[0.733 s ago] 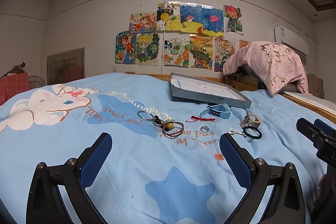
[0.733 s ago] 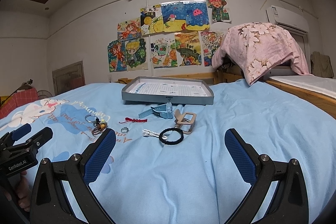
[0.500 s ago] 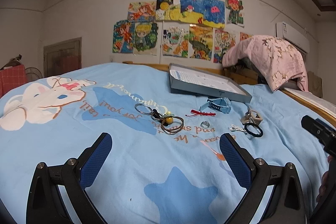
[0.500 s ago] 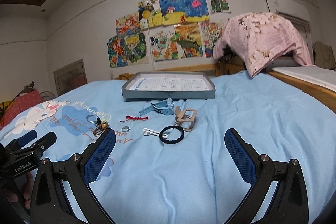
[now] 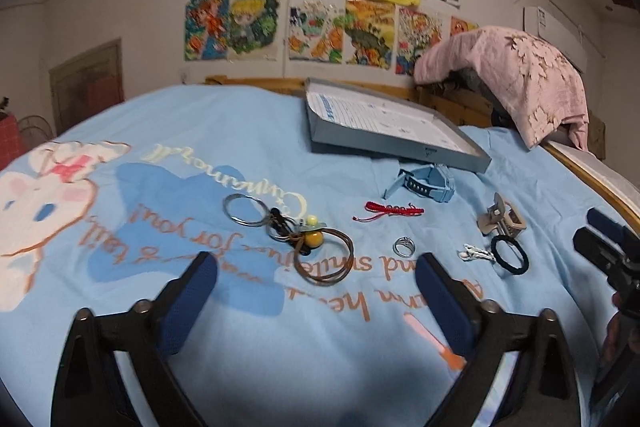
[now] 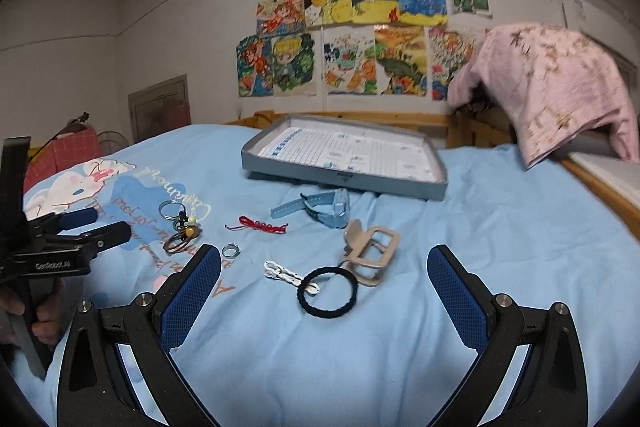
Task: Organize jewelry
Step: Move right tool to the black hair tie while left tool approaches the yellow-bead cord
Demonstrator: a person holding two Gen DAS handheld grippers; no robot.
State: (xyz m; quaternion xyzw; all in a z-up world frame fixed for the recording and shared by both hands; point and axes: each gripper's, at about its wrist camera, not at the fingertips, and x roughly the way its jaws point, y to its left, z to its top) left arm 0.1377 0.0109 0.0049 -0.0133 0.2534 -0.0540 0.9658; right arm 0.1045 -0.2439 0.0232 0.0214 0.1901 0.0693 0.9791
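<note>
Blue cartoon bedspread (image 5: 248, 131) strewn with jewelry, grey tray (image 6: 344, 183) at the far side.
Nearer than the tray: blue watch (image 6: 328, 207), red bracelet (image 6: 260, 225), silver ring (image 6: 231, 250), black hair tie (image 6: 327, 291). Left gripper (image 5: 316, 279) closing, nothing between; right gripper (image 6: 324, 279) spread wide, empty.

Upside-down script on the light blue cartoon-print bedsheet (image 5: 248, 131): cream "Cinnamoroll", orange "for you" and "and smile" legible, other words partly hidden. White "GenRobot.AI" on the black body of the left gripper (image 6: 76, 227) in the right wrist view. Print on the paper lining the grey shallow tray (image 6: 344, 183) too small to read.
</note>
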